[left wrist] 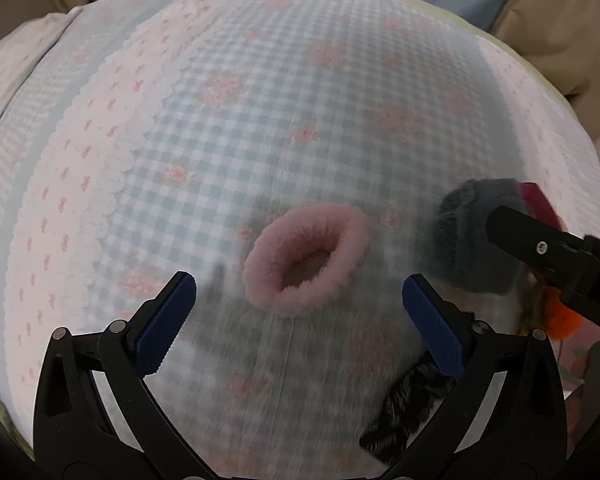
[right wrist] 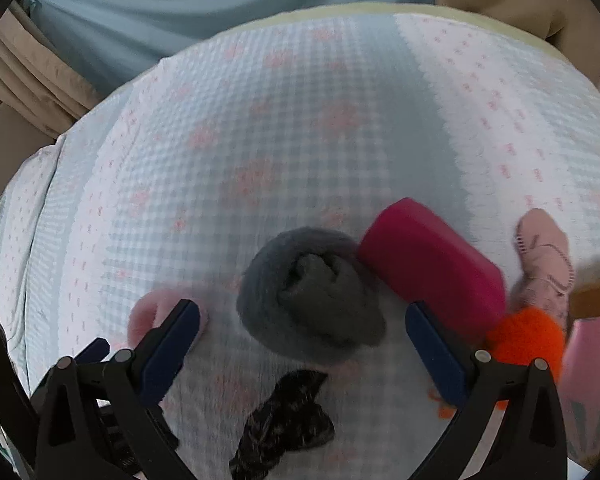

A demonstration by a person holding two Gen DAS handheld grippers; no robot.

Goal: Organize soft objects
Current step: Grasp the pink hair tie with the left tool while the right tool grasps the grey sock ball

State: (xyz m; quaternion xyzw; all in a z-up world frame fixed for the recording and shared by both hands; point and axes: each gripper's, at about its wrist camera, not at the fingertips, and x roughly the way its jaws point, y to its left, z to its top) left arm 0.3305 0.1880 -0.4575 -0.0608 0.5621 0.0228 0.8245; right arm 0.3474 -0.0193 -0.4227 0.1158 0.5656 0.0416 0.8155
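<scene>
Bed with blue-checked, pink-flowered quilt (left wrist: 260, 120). Left claw (left wrist: 300, 308) apart, empty; fluffy pink ring scrunchie (left wrist: 306, 258) just ahead. Right claw (right wrist: 302, 328) apart over rolled grey fleece bundle (right wrist: 308, 292). Risk: quilt snagging.

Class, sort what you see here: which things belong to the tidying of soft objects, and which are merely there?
Job: pink fluffy ring, grey rolled sock, black scrunchie, orange pompom, pink bootie.
Merely there: checked bedspread, magenta block, blue curtain.
</scene>
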